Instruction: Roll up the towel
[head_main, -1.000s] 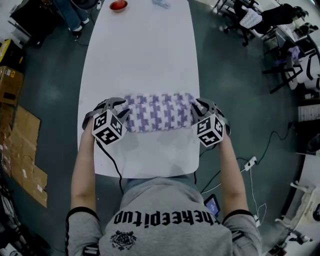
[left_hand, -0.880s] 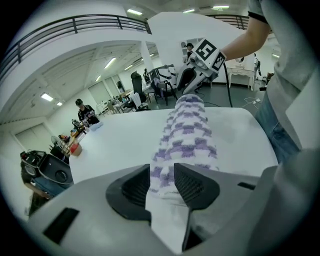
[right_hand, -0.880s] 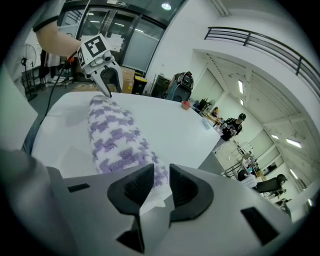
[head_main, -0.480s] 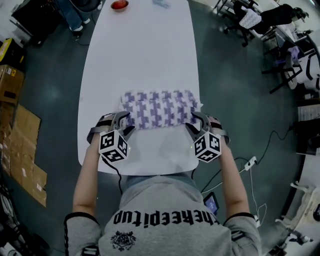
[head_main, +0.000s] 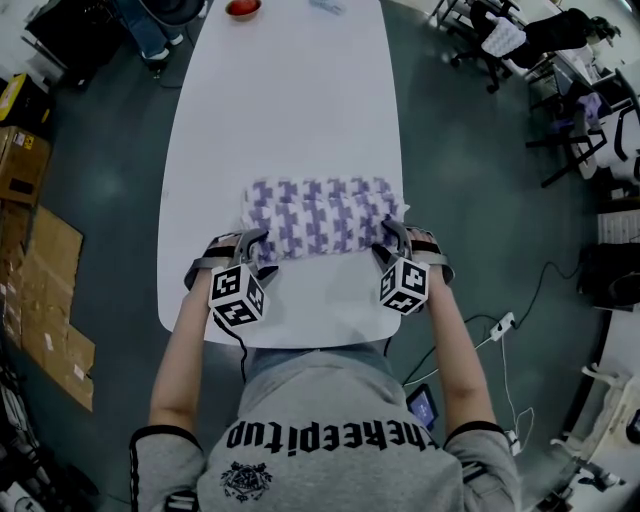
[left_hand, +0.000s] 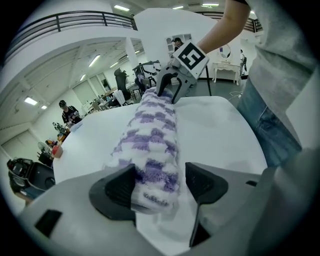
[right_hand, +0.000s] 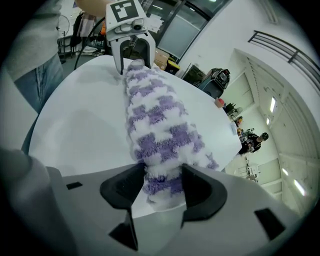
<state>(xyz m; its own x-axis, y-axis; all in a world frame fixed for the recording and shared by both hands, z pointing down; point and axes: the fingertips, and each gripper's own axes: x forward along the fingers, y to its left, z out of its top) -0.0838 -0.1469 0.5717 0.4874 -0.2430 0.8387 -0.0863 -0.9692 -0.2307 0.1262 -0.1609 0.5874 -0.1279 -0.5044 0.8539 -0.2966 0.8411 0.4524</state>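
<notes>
**A:** How does the left side stand?

**B:** The left claw (left_hand: 160, 186) has just been opening and now stands spread over the left end of the towel (head_main: 320, 215). That end leans on one pad with a gap at the other, so nothing is pinched.

**A:** And the towel?

**B:** It lies crosswise on the near part of the desk (head_main: 280, 110), between the two claws. The near side looks thick and rolled, with a flatter part beyond it.

**A:** The right?

**B:** The right claw (right_hand: 157, 187) has just been opening too. Its pads flank the right end closely, but I judge the end is let go.

**A:** So, to roll on well?

**B:** Take both ends again low on the roll, at matching spots, and turn them together. Uneven hands would probably skew the roll.
</notes>
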